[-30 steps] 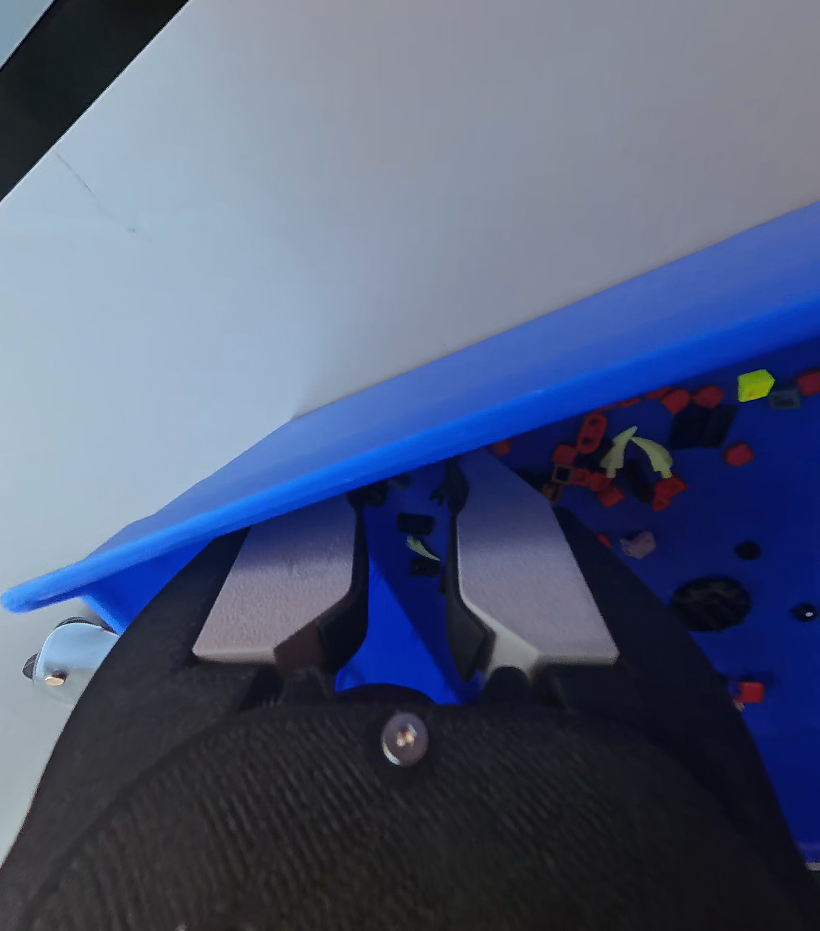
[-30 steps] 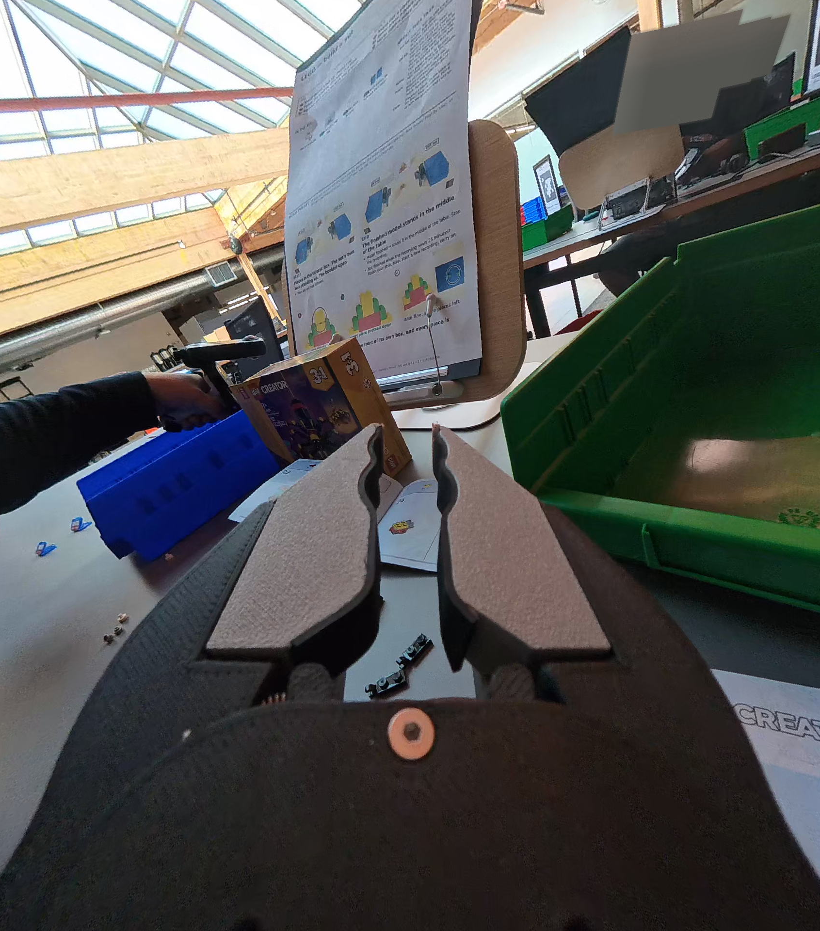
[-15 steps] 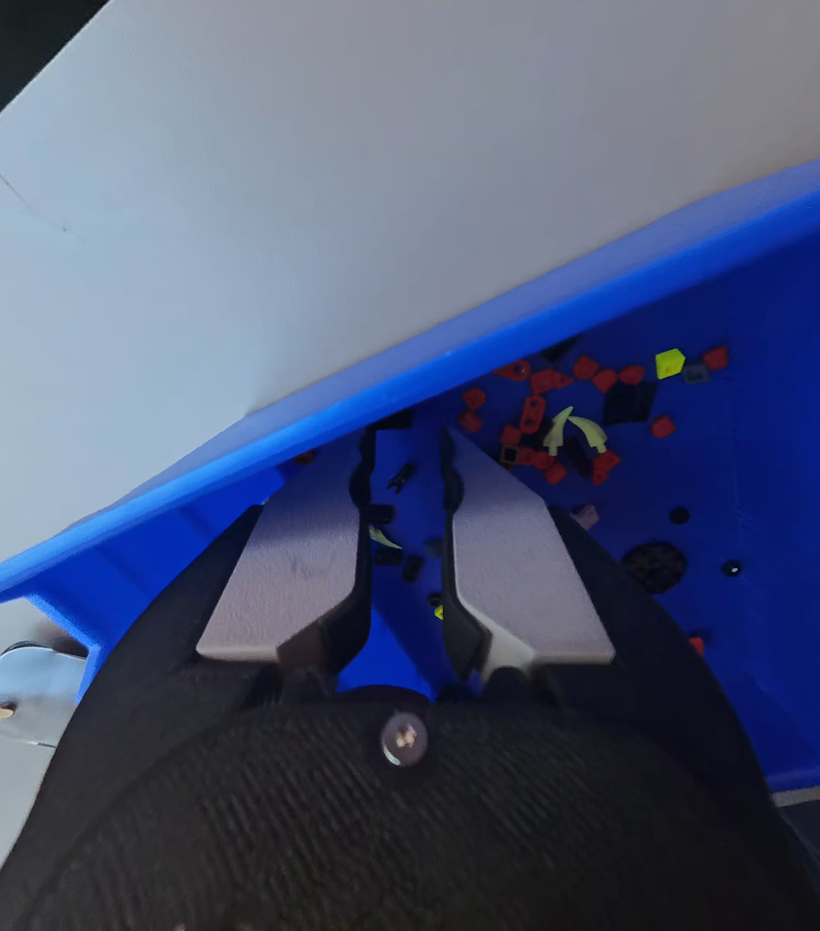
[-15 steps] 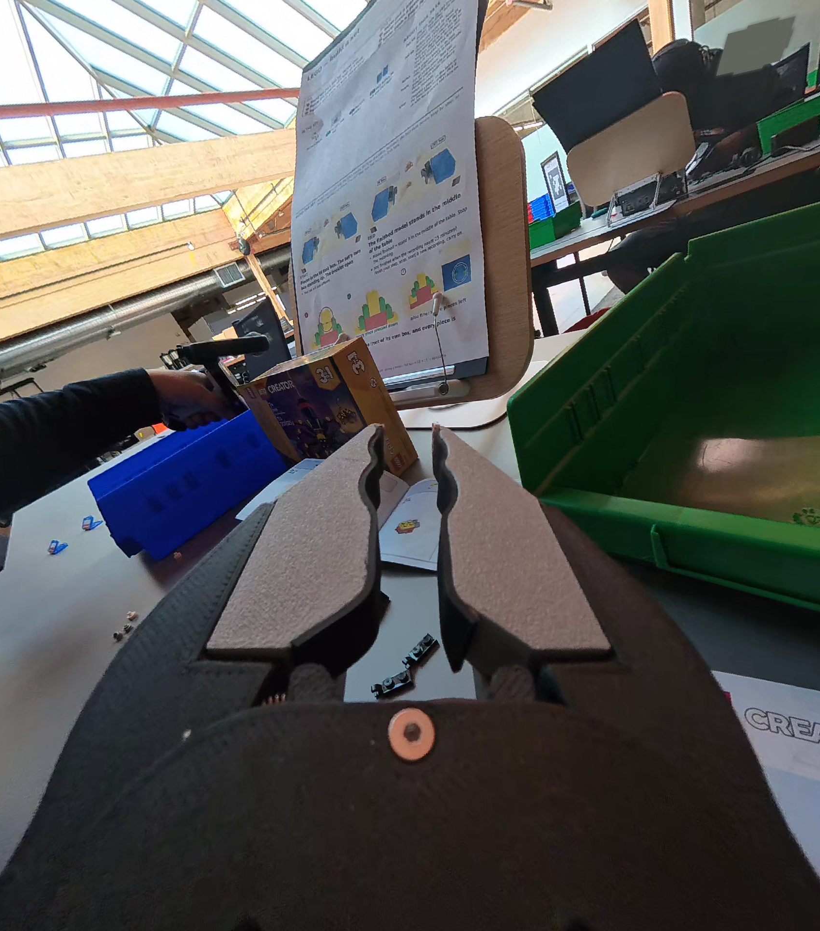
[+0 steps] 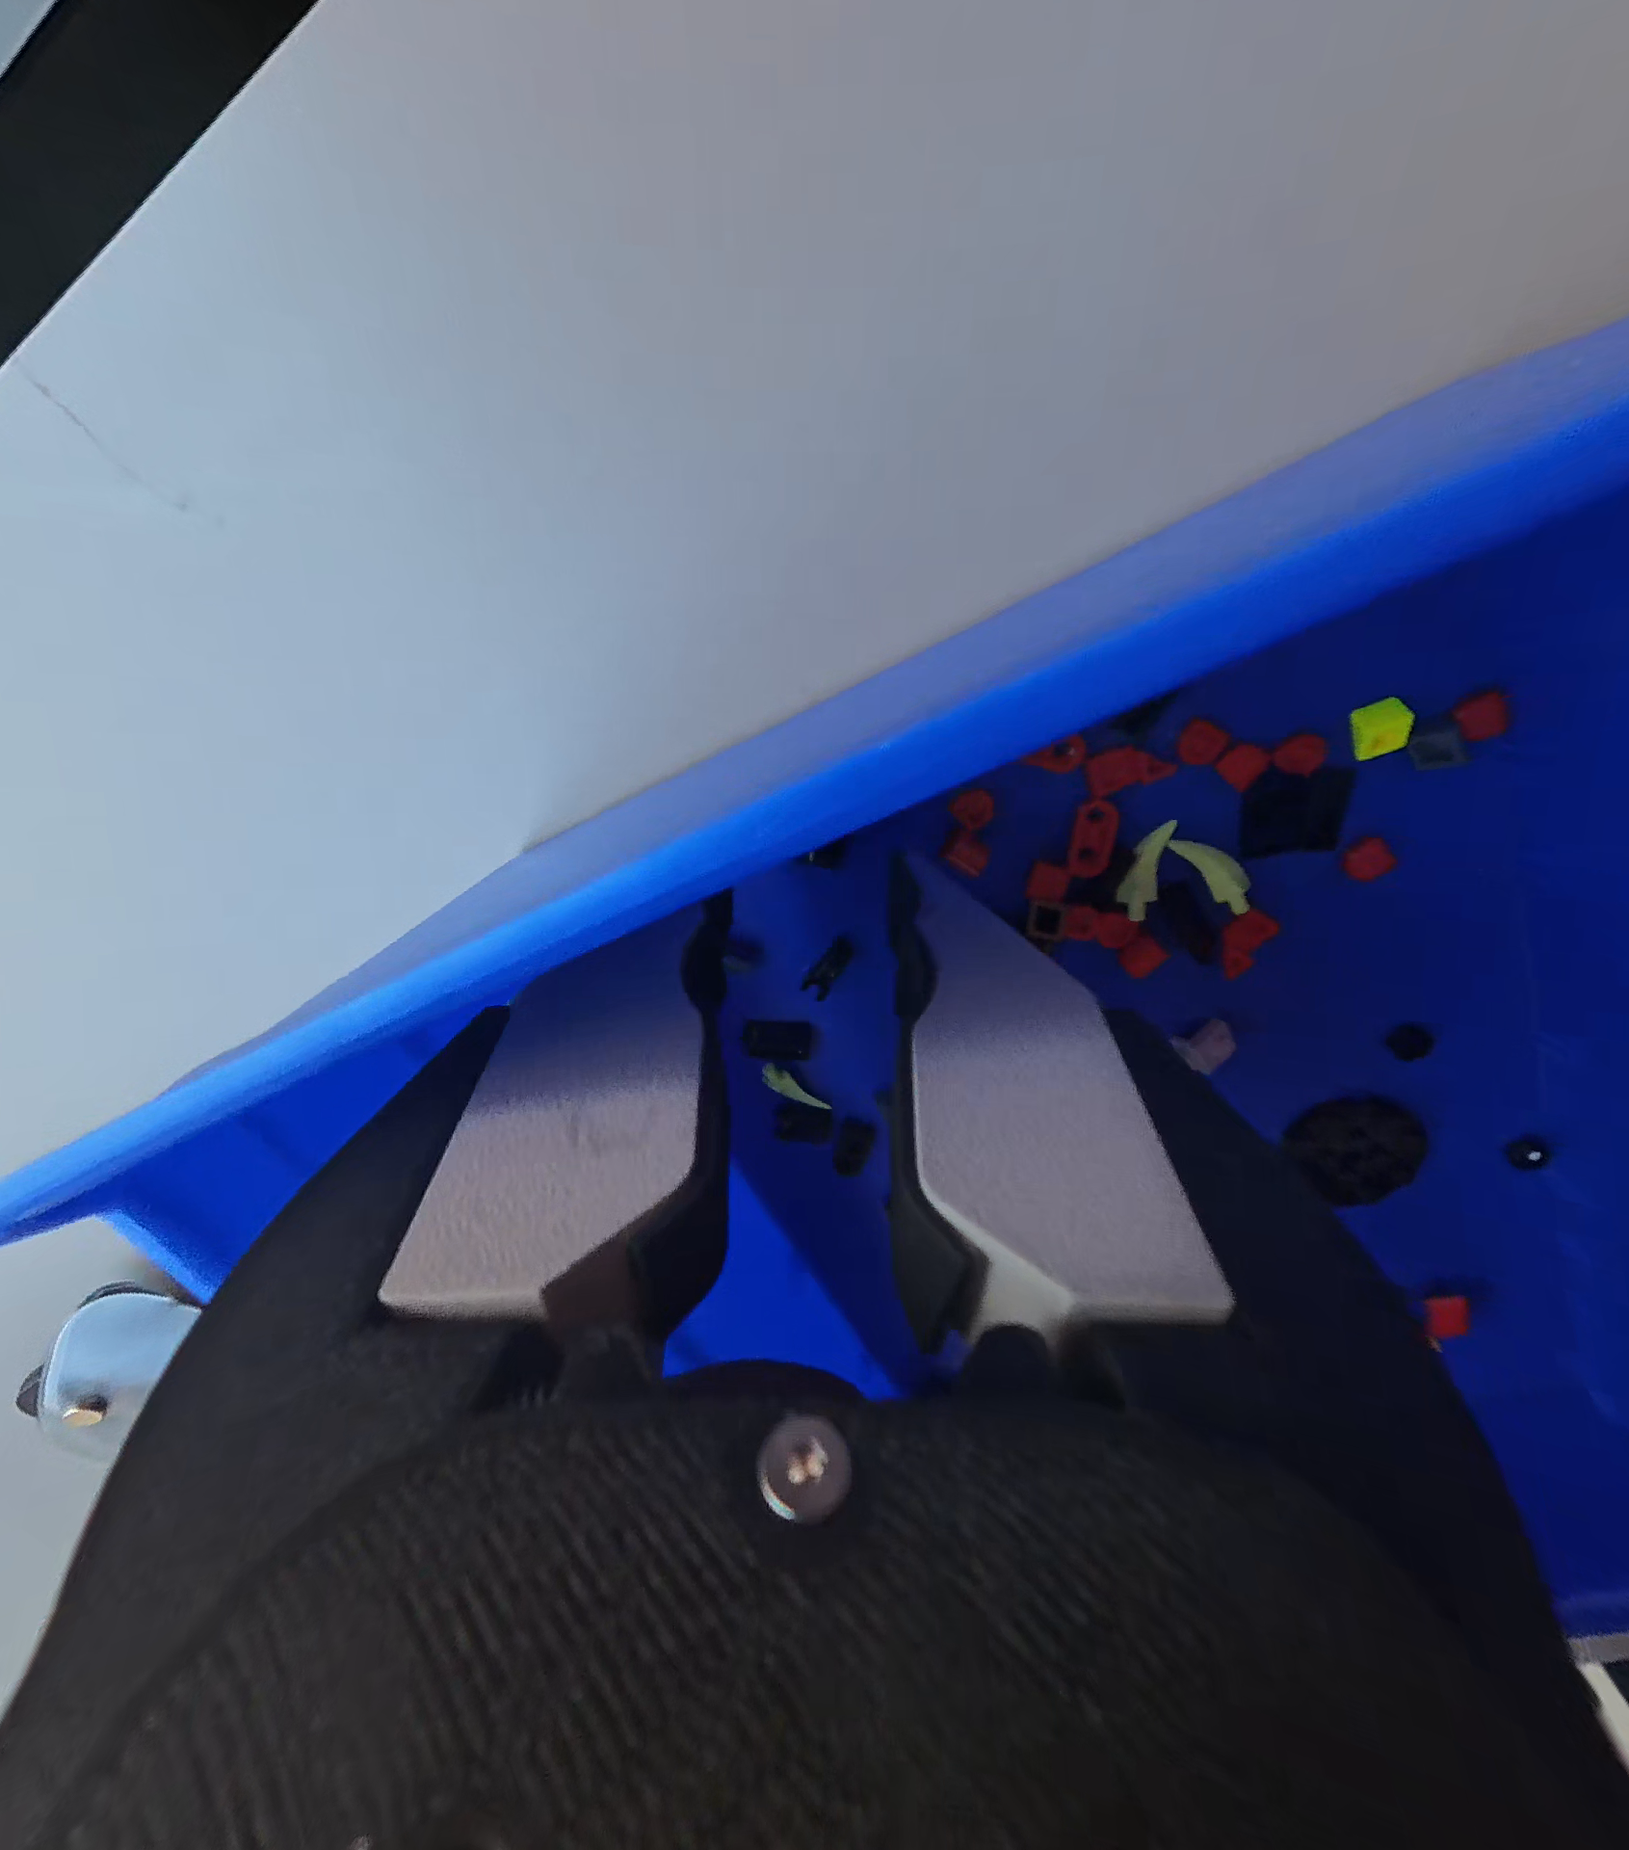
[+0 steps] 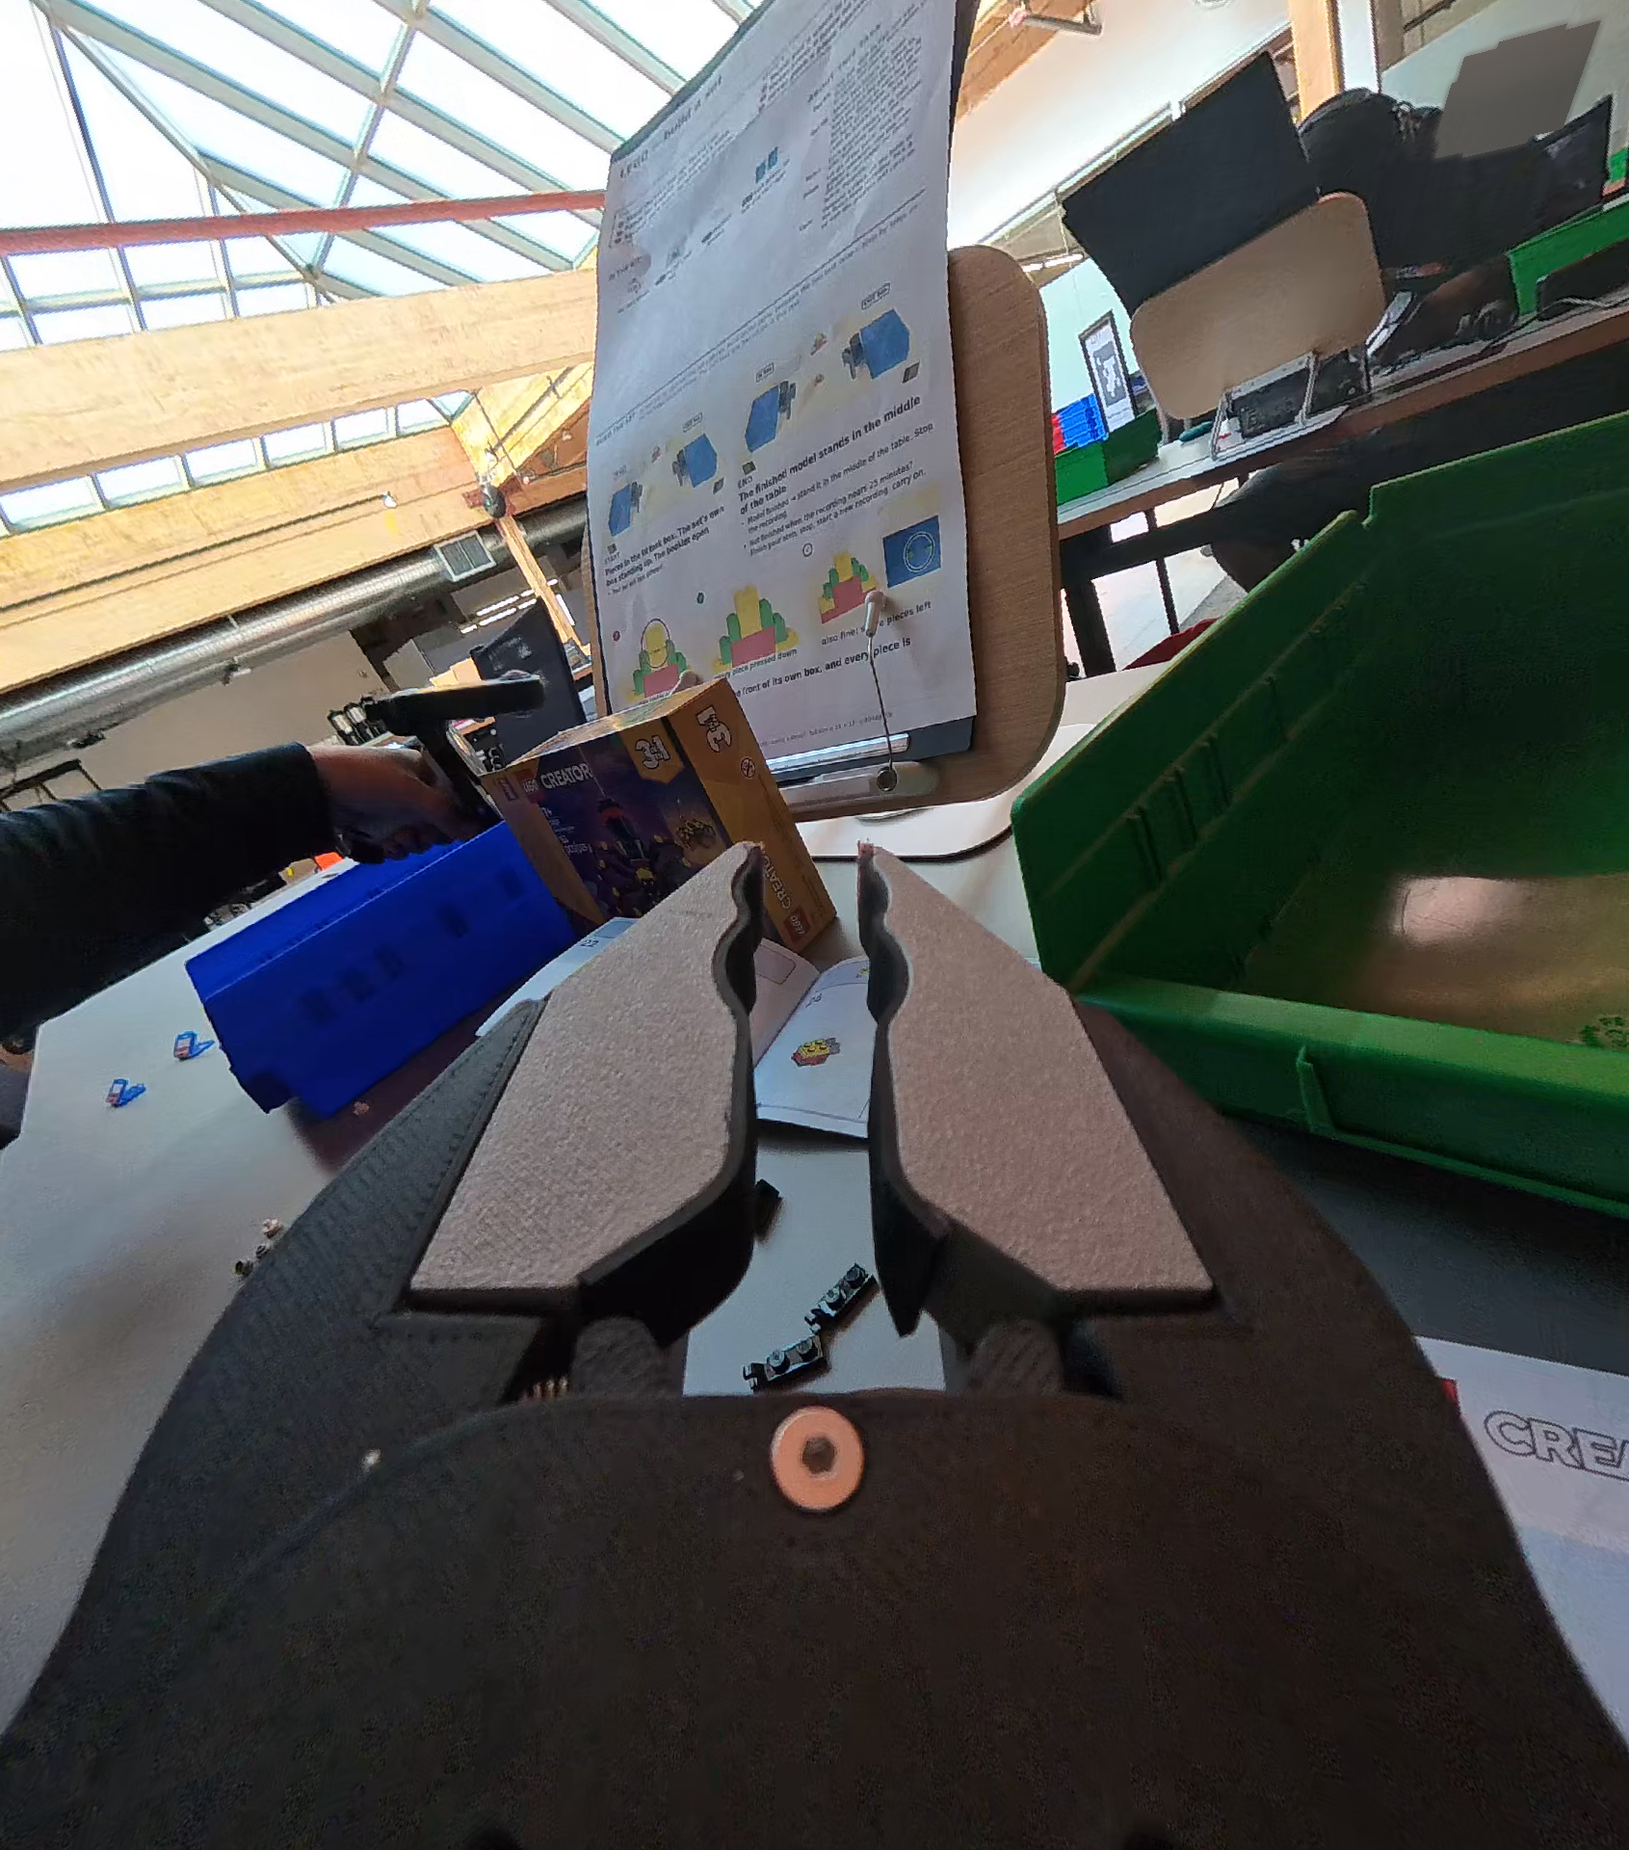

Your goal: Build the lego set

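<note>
My left gripper (image 5: 805, 901) is open and empty, its tips inside the blue bin (image 5: 790, 801) over small black pieces (image 5: 775, 1039) and a pale green curved piece (image 5: 795, 1086). A heap of red pieces (image 5: 1100, 831), a yellow-green brick (image 5: 1381, 723) and a black round piece (image 5: 1353, 1148) lie on the bin floor to the right. My right gripper (image 6: 805, 861) is open and empty above the table; two small black plates (image 6: 810, 1331) lie on the table between its fingers. The blue bin (image 6: 380, 976) and the arm holding the left gripper (image 6: 89, 881) show at left.
A green bin (image 6: 1391, 1061) stands at the right. The set's box (image 6: 650, 801) and an open booklet (image 6: 820, 1051) lie ahead, with an instruction sheet on a wooden stand (image 6: 1000, 541) behind. Small loose pieces (image 6: 124, 1091) lie on the table at left. A printed paper (image 6: 1611, 1482) lies at the lower right. The grippers' ends are close to 60 cm from one another. The yellow-green brick (image 5: 1381, 723) sits 9 cm or so from the ends of my left fingers. The black round piece (image 5: 1353, 1148) is closer to my left gripper, around 12 cm from its tips; the right tips are 50 cm off.
The left gripper shifted slightly over the blue bin, dipping in and drawing back; its jaws stay open. The right gripper stayed nearly still.
</note>
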The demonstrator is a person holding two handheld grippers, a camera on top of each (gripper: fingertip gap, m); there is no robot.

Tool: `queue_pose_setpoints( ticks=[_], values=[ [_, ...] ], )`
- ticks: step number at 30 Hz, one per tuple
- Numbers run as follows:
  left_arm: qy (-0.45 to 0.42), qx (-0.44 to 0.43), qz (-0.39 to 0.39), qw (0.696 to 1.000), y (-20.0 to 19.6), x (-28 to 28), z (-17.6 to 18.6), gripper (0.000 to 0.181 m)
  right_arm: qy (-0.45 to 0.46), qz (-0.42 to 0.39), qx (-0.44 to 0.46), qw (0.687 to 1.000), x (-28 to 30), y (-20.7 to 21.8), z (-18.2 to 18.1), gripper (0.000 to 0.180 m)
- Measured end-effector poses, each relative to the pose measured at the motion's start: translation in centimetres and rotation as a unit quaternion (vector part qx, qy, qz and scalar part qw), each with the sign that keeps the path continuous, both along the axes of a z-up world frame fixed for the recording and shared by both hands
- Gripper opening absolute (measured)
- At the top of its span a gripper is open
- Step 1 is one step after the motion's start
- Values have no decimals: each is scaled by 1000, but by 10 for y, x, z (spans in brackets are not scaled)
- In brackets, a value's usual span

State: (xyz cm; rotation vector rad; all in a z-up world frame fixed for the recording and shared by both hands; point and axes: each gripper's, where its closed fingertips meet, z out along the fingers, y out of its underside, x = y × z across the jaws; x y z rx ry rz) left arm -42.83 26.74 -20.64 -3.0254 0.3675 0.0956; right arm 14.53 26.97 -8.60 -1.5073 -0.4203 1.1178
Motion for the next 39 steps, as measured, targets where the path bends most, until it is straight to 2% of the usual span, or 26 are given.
queue_pose_setpoints(
  ticks=[11,20,22,28,33,39],
  values=[
    [-12,-8,-38,999,1,3,-6,29,0,0,-3,1000,0,1,-2,15],
    [-17,-6,-41,999,0,0,-7,20,1,0,-3,1000,0,1,-1,15],
    [-10,-8,-48,999,-1,0,-7,13,2,1,-2,1000,0,0,-1,15],
    [-4,-5,-55,998,0,2,-3,13,3,1,-1,1000,1,0,0,15],
    [12,-2,-64,998,-4,0,20,14,3,6,0,1000,-2,-2,1,15],
    [44,38,-73,996,-9,5,93,14,4,16,14,1000,-6,-8,7,14]
  ],
)
